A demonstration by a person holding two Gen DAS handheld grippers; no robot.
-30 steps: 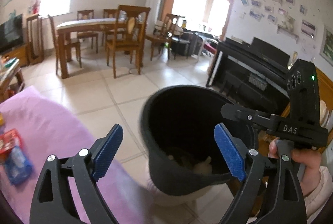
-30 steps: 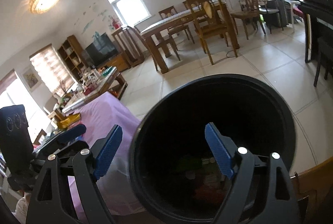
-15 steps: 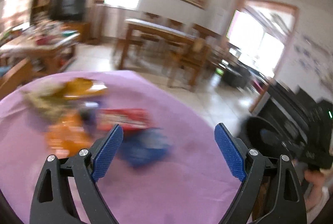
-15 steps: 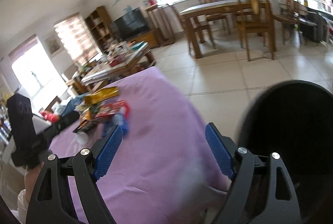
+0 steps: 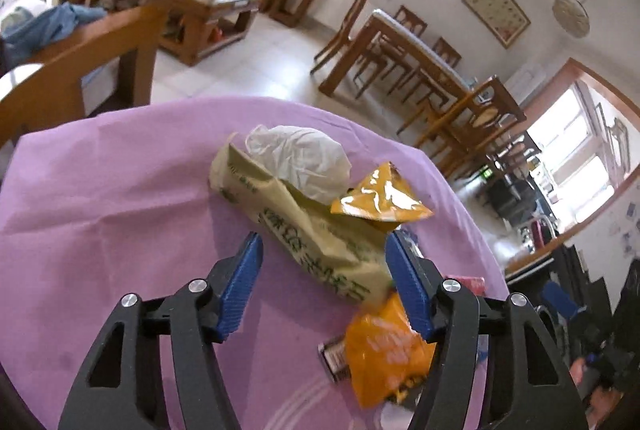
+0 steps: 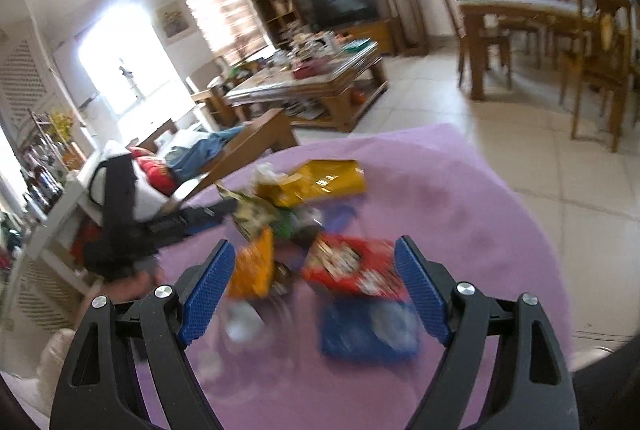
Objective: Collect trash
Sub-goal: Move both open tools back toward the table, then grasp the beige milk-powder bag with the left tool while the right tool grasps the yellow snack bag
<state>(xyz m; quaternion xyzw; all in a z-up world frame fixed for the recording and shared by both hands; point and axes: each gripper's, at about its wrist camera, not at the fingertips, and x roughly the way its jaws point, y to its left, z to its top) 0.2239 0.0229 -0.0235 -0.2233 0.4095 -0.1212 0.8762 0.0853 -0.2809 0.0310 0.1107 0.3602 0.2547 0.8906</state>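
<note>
The left hand-held gripper (image 5: 322, 286) hangs low over the purple-covered counter (image 5: 120, 214) with its blue fingers spread apart, released and grasping nothing; the near end of a pale yellow-green snack bag (image 5: 304, 226) lies between the two pads, and whether either pad touches it cannot be told. That bag runs from near right to far left, and a crumpled white plastic bag (image 5: 300, 158) sits at its far end, touching it. Just right of these a small orange-yellow wrapper (image 5: 378, 200) rests on the bag's edge, and nearer, under the right finger, lies an orange packet (image 5: 384, 350) with a dark wrapper (image 5: 334, 356) beside it on the left. In the right wrist view the picture is blurred by motion; the right hand-held gripper (image 6: 312, 290) is likewise released, fingers wide, holding nothing. Between its fingers on the counter lie a red packet (image 6: 352, 266) and, nearer, a blue packet (image 6: 368, 334); left of them is the orange packet (image 6: 254, 266), and farther back a yellow bag (image 6: 320, 182) with green and white scraps just near of it. The left hand-held gripper shows there as a dark shape (image 6: 120, 226) at the left edge of the pile. Beyond the counter stand a cluttered coffee table (image 6: 312, 78) and a wooden dining table (image 6: 520, 10) with chairs.
</note>
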